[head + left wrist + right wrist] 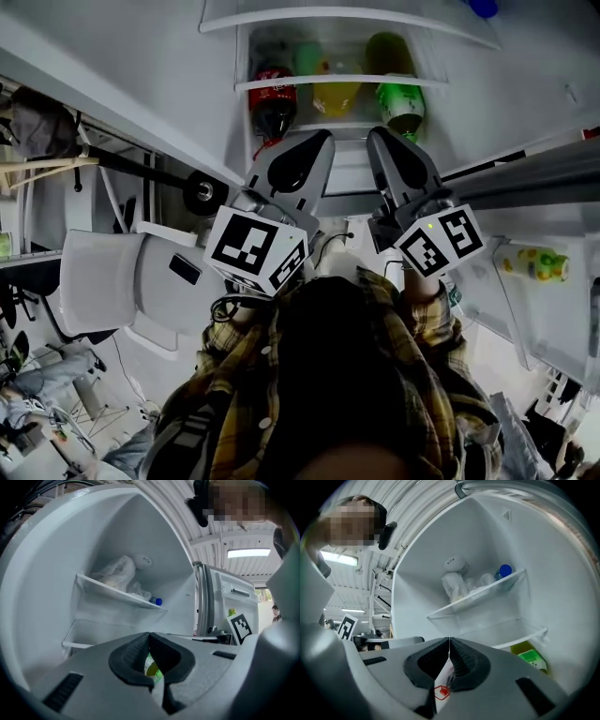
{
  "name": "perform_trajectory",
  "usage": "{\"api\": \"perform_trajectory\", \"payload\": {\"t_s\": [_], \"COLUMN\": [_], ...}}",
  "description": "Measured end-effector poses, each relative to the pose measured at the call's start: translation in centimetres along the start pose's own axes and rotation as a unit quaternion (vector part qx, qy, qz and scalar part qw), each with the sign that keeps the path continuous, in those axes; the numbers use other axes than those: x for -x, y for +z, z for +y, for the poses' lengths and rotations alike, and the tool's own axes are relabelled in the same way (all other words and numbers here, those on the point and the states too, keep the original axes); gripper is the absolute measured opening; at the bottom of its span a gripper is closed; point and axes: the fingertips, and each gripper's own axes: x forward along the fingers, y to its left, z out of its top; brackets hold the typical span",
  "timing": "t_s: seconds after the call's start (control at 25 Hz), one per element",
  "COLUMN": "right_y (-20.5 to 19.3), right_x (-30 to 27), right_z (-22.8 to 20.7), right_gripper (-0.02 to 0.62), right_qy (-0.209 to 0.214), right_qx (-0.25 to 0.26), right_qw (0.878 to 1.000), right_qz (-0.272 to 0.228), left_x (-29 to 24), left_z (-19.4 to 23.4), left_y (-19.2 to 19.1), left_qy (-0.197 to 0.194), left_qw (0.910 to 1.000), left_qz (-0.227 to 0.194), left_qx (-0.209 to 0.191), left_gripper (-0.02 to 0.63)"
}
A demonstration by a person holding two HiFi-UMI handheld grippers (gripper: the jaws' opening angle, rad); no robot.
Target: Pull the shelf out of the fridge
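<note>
The open fridge holds two glass shelves. The upper shelf (123,594) (480,595) carries a plastic bag (457,584) and a blue-capped bottle (505,572). The lower shelf (337,82) (91,633) (516,638) lies over a cola bottle (273,103), a yellow bottle (336,97) and a green bottle (401,103) (532,660). My left gripper (325,138) (149,634) and right gripper (374,134) (449,641) point level into the fridge, side by side, just in front of the bottles. Both are shut, pads meeting with nothing between them. Whether either touches a shelf edge is hidden.
The fridge door (553,309) stands open at the right with a yellow-green item (536,263) in its rack. A white chair (108,281) and cluttered floor lie to the left. The person's head and plaid sleeves (412,328) fill the bottom of the head view.
</note>
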Motion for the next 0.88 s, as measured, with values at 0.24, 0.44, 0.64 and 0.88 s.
{"api": "perform_trajectory", "payload": {"t_s": [0.24,0.44,0.64,0.88], "right_y": [0.4,0.1,-1.1,-2.4], "right_x": [-1.1,-1.9,-2.9,-3.4], "right_z": [-2.0,-3.6,-4.7,-6.6], "right_gripper": [0.020,0.020,0.020,0.022], "right_qy": [0.026,0.033,0.033,0.014], "right_qx": [-0.002,-0.013,-0.033,-0.081], "right_qw": [1.000,0.999,0.998,0.996], "right_qz": [0.007,0.013,0.031,0.040], "left_x": [-2.3,-3.5,-4.1,-5.5], "left_z": [0.0,0.6,2.1,2.8], "left_y": [0.1,-0.3,-1.3,-2.9], "left_qy": [0.027,0.041,0.064,0.058], "left_qw": [0.9996,0.9992,0.9978,0.9963], "left_qz": [-0.005,-0.003,0.007,0.025], "left_qx": [-0.007,0.001,0.013,0.058], "left_gripper": [0.003,0.003,0.003,0.005]}}
